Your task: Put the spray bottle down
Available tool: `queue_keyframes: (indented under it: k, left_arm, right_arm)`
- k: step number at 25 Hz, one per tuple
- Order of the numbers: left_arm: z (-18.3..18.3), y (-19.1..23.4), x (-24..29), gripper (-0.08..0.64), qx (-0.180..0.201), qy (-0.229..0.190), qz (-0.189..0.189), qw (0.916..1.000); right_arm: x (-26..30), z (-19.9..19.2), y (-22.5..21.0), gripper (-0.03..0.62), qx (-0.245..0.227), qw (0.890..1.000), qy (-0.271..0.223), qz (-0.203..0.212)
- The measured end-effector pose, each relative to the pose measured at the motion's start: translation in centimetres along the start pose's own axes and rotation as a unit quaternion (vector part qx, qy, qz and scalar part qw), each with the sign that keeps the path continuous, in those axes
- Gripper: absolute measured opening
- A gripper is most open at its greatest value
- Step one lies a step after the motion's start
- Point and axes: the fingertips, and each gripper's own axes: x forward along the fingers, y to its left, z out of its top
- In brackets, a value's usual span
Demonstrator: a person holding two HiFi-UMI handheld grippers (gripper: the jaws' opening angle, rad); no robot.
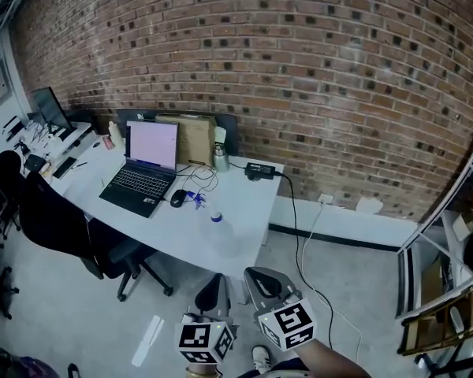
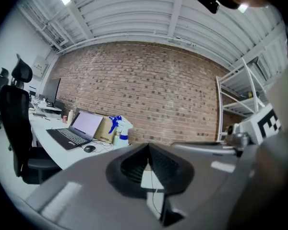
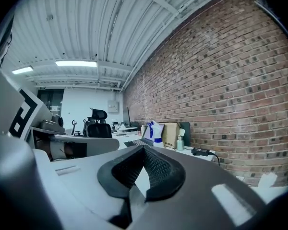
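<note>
- Both grippers sit lowest in the head view with their marker cubes facing up. The left gripper [image 1: 213, 291] and right gripper [image 1: 258, 274] are side by side over the floor [image 1: 339, 282], well short of the desk.
- Each gripper's own view shows its jaws pressed together with nothing between them.
- Spray bottle [image 1: 216, 219], clear with a blue head, stands upright on the white desk [image 1: 248, 199] near its front edge, well apart from both grippers.
- Just left of it lies a black mouse [image 1: 177, 198], and beyond that an open laptop [image 1: 146, 168].
- Behind stand a cardboard box [image 1: 193, 136], a metal flask [image 1: 220, 157] and a power brick [image 1: 260, 169], with the brick wall [image 1: 299, 69] at the back.
- Black office chair [image 1: 63, 227] stands at the desk's front.
</note>
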Motion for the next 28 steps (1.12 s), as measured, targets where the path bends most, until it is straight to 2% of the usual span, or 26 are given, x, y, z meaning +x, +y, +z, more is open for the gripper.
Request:
queue_keyframes:
  k: [4, 12, 28]
  left_arm:
    - [0.6, -0.5, -2.2, 0.008, -0.001, -0.003, 0.004, 1.0000]
    - [1.0, -1.2, -4.6, 0.006, 0.004, -0.005, 0.007, 1.0000]
    - [0.6, -1.8, -4.4, 0.006, 0.018, 0.006, -0.005, 0.9998]
  right_arm:
    - [-1.2, -0.2, 2.1, -0.003, -0.013, 1.000, 0.005, 0.016]
    - [-3.0, 0.4, 3.8, -0.003, -0.022, 1.000, 0.000, 0.019]
    - [-3.2, 0.9, 4.1, -0.003, -0.018, 1.000, -0.003, 0.013]
